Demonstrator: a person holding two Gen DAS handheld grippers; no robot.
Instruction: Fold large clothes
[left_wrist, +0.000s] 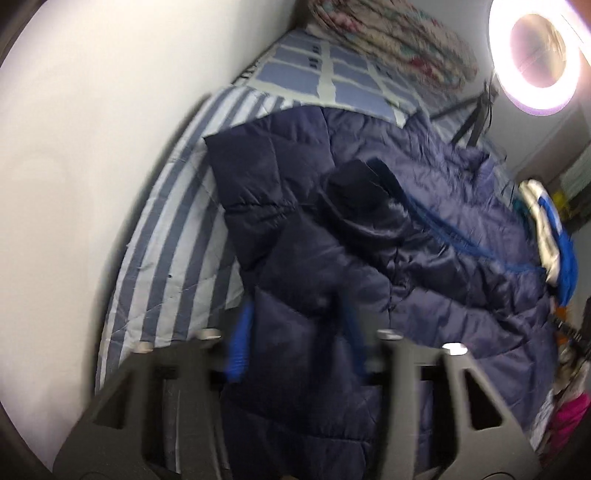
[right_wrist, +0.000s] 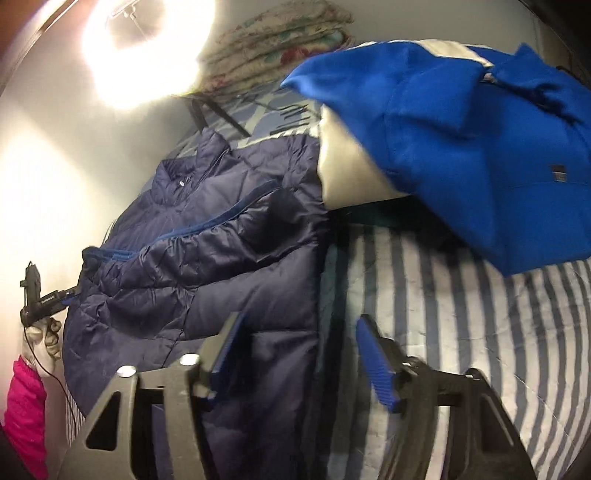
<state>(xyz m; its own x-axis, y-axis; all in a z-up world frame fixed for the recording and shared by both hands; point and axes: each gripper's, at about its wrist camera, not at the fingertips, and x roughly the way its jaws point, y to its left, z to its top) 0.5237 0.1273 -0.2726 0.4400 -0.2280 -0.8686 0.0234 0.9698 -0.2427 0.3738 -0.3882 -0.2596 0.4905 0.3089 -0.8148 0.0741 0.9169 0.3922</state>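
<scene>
**Desk:** Where does the garment lie?

**Photographer:** A navy quilted jacket (left_wrist: 388, 258) is spread across a bed covered by a blue-and-white striped bedspread (left_wrist: 173, 236), beside a white wall (left_wrist: 92, 147). One sleeve (left_wrist: 354, 206) is folded over the jacket's front, across the blue zipper line. In the right wrist view the collar (right_wrist: 207, 155) points toward the far end of the bed.

**Desk:** And the grippers?

**Photographer:** The left gripper (left_wrist: 295, 350) has its blue-padded fingers spread, with jacket fabric lying between them; motion blur hides whether they press the cloth or not. The right gripper (right_wrist: 299, 354) is released, fingers wide apart, poised over the jacket's side edge where it meets the bedspread.

**Desk:** Anything else in frame?

**Photographer:** A bright blue and grey garment (right_wrist: 461, 129) lies on the bed just beside the jacket. A folded floral blanket (left_wrist: 391, 44) sits at the bed's far end, and a glowing ring light (left_wrist: 535, 55) stands on a dark tripod nearby. The right wrist view also catches the person's white-gloved hand (right_wrist: 42, 339) and pink sleeve (right_wrist: 26, 413), holding the other gripper at the jacket's far edge.
</scene>
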